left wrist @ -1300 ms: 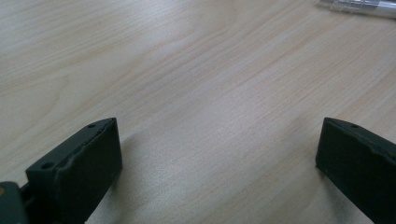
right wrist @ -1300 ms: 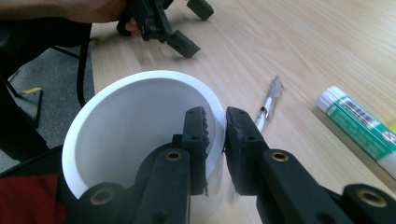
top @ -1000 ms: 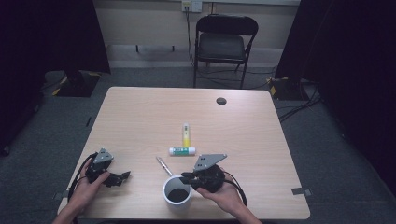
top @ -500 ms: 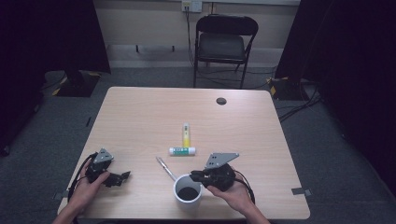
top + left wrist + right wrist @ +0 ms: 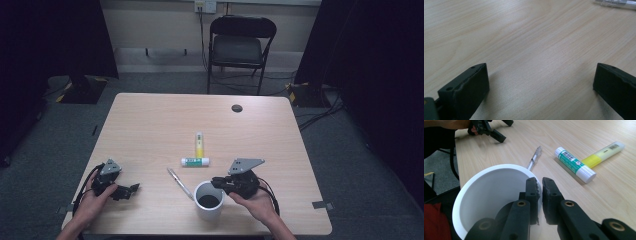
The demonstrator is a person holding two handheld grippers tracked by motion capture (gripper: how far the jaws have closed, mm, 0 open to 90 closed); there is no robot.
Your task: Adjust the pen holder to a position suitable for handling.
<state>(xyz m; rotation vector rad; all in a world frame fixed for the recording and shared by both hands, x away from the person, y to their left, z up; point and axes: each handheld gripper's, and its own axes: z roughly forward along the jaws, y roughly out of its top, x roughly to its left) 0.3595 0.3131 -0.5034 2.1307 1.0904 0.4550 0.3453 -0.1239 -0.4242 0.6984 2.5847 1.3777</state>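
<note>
High view: the white cup [image 5: 208, 200] stands near the counter's [image 5: 150, 125] front edge, its wall pinched between the right gripper's [image 5: 220, 183] fingers. A pen [image 5: 180, 184], glue stick [image 5: 195, 161] and yellow highlighter [image 5: 199, 144] lie beside it. The left gripper [image 5: 131, 189] rests wide open, empty. Bare wood stretches toward a folding chair [image 5: 239, 47]; the glue stick's label is unreadable.

Dim room with black edges, table [image 5: 150, 125] softly lit from above, faint shadows, nearby jaws slightly blurred, no glare
</note>
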